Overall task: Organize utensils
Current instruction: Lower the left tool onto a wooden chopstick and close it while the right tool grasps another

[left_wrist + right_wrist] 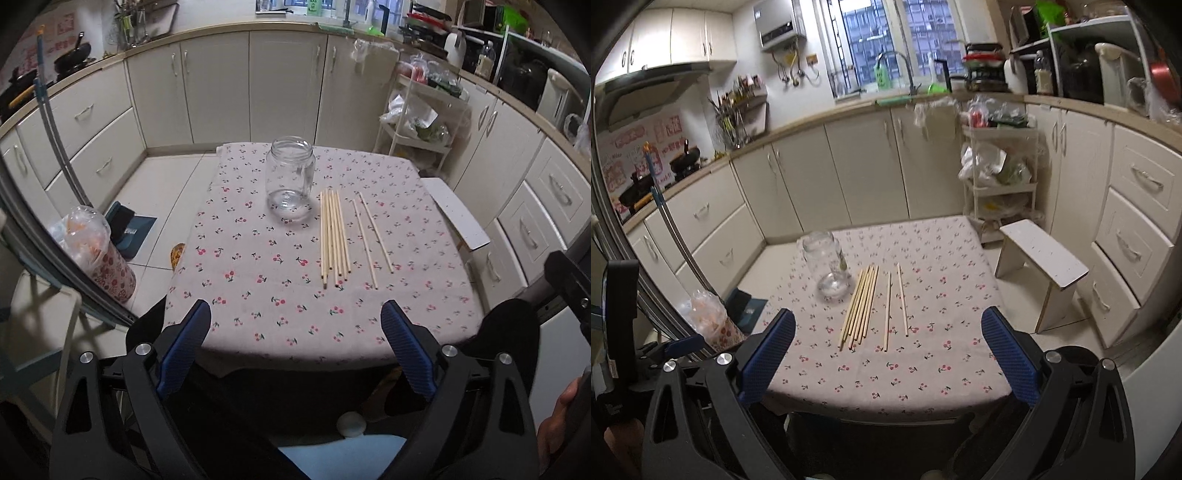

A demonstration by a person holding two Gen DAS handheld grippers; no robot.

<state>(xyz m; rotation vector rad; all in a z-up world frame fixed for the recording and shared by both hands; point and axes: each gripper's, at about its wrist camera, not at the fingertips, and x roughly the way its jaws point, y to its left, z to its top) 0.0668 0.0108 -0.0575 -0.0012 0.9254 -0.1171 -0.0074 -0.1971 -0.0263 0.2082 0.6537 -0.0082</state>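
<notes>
The left hand-held gripper (pixel 295 314) is hovering at the near edge of the tabletop (pixel 258 302), its blue-padded jaws spread wide and holding nothing, while the right hand-held gripper (pixel 888 321) is hanging over the same edge, likewise gaping and empty. Beyond them, on the cherry-print cloth, a bundle of wooden skewers (pixel 334 236) is lying side by side at about 12 o'clock from the left gripper, their tips pointing toward the camera. Two single skewers (pixel 373 236) are resting just to the bundle's 3 o'clock side, apart from it and from each other. A clear glass jar (pixel 290 177) is standing upright and open-mouthed, with nothing inside, at roughly 11 o'clock from the bundle, close to the skewers' far ends. In the right wrist view the jar (pixel 827 264) is sitting at 10 o'clock from the bundle (pixel 860 306). Off the tabletop's 3 o'clock side, a white stool (pixel 1041 269) is standing on the tiled floor, and farther back cream cabinets (pixel 857 170) are lining the kitchen wall.
</notes>
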